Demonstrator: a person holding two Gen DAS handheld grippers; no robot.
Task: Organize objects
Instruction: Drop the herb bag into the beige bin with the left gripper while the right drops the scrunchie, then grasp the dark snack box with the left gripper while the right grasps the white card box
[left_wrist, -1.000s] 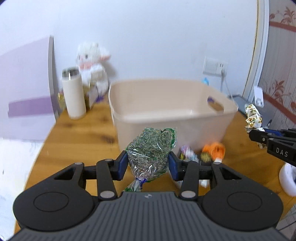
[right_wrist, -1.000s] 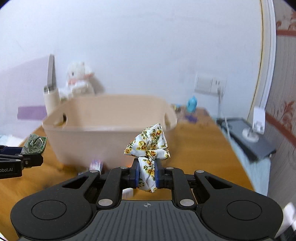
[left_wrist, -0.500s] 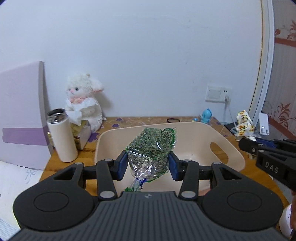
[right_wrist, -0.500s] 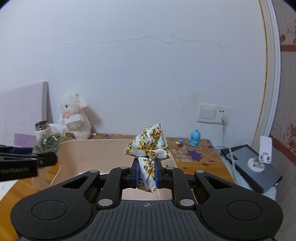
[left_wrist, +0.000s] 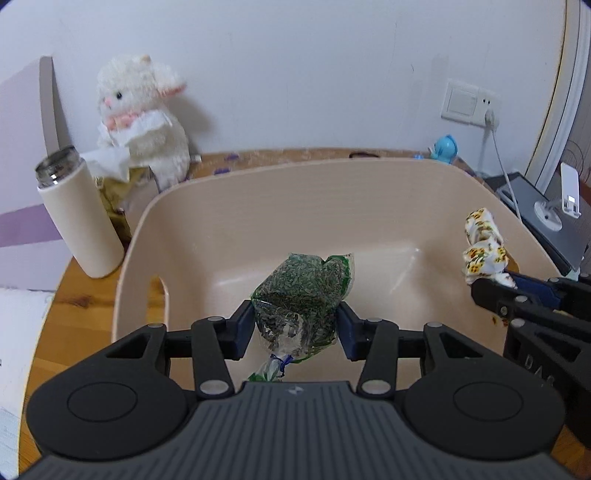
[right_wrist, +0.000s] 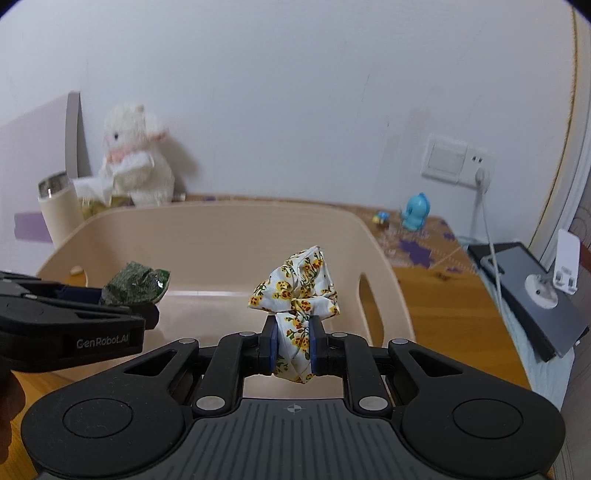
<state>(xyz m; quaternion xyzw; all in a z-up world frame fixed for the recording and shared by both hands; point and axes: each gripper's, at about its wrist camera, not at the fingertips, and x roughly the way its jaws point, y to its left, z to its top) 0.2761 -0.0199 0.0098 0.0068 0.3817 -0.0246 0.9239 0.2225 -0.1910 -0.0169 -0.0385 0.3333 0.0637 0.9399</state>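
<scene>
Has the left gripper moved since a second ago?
Yes. The left gripper, shut on the herb bag, has risen and gone forward: it was low before the beige bin's front wall and now hangs over its inside.

both grippers — left gripper (left_wrist: 295, 328), right gripper (right_wrist: 293, 345) — now over bin (left_wrist: 332, 199).

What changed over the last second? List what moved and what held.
Both claws rose from table level in front of the bin and moved forward over its open top. The left claw kept the bag of dried herbs, and the right claw kept the floral cloth bundle. Nothing was released. The bin, bottle and stuffed lamb stayed put.
</scene>
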